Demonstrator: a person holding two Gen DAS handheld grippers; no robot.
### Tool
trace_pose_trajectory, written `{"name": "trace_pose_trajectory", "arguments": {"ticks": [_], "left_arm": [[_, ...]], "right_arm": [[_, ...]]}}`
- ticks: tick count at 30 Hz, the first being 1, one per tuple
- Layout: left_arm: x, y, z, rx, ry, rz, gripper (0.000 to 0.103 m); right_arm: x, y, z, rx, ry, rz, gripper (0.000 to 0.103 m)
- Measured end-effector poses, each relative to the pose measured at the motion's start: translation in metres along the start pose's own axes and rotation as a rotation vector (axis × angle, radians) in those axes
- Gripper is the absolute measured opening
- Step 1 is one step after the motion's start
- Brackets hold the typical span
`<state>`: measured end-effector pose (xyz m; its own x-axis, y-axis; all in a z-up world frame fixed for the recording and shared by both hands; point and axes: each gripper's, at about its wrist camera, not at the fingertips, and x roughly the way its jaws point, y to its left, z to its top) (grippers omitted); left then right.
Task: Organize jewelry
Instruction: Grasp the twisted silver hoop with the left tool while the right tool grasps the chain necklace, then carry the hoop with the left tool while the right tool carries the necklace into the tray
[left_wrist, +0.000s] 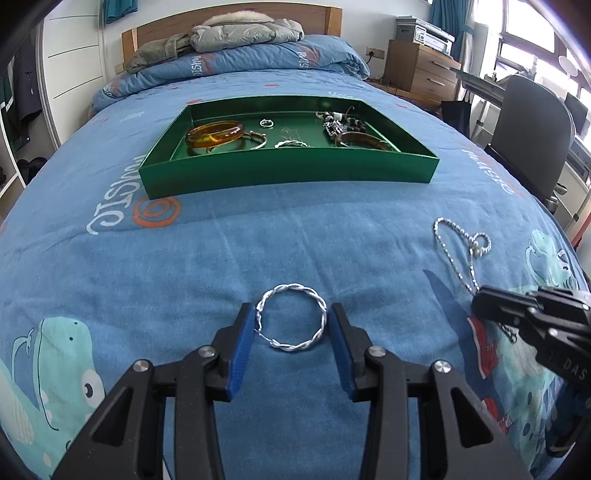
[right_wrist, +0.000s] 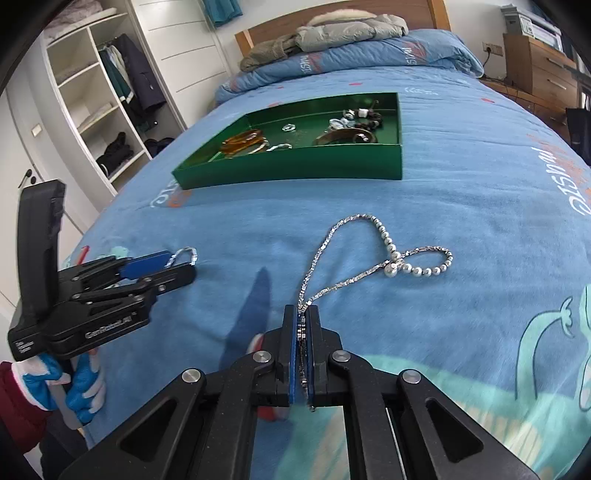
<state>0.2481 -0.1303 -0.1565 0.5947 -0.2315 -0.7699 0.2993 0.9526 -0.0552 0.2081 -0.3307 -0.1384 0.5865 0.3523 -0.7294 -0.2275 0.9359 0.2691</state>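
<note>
A twisted silver hoop (left_wrist: 293, 345) lies on the blue bedspread (left_wrist: 184, 277) between the blue pads of my left gripper (left_wrist: 293, 314), which press its two sides. My right gripper (right_wrist: 303, 308) is shut on the near end of a silver bead necklace (right_wrist: 391, 254); the rest of the chain trails loose over the bed. The left wrist view shows the same necklace (left_wrist: 460, 243) running to the right gripper (left_wrist: 480, 302). A green tray (left_wrist: 288, 171) farther up the bed holds an amber bangle (left_wrist: 214, 133), rings and several other pieces.
In the right wrist view a gloved hand (right_wrist: 79, 384) holds the left gripper (right_wrist: 184, 264) at the left. A folded quilt (left_wrist: 236, 62) and coats lie at the headboard. A chair (left_wrist: 532, 136) and a desk stand right of the bed, and a wardrobe (right_wrist: 96, 96) stands to its left.
</note>
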Motion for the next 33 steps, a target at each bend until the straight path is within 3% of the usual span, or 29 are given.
{"name": "trace_pose_trajectory", "arguments": {"ticks": [9,33], "left_arm": [[-0.02,0.002,-0.003,-0.017,-0.022,-0.007,0.038],[-0.08,0.033,0.03,-0.082,-0.151,-0.019,0.038]], "right_arm": [[-0.024,0.02,-0.003,-0.003,-0.044,0.035,0.004],[-0.09,0.053,0.037,-0.014,-0.224,0.118,0.004]]}}
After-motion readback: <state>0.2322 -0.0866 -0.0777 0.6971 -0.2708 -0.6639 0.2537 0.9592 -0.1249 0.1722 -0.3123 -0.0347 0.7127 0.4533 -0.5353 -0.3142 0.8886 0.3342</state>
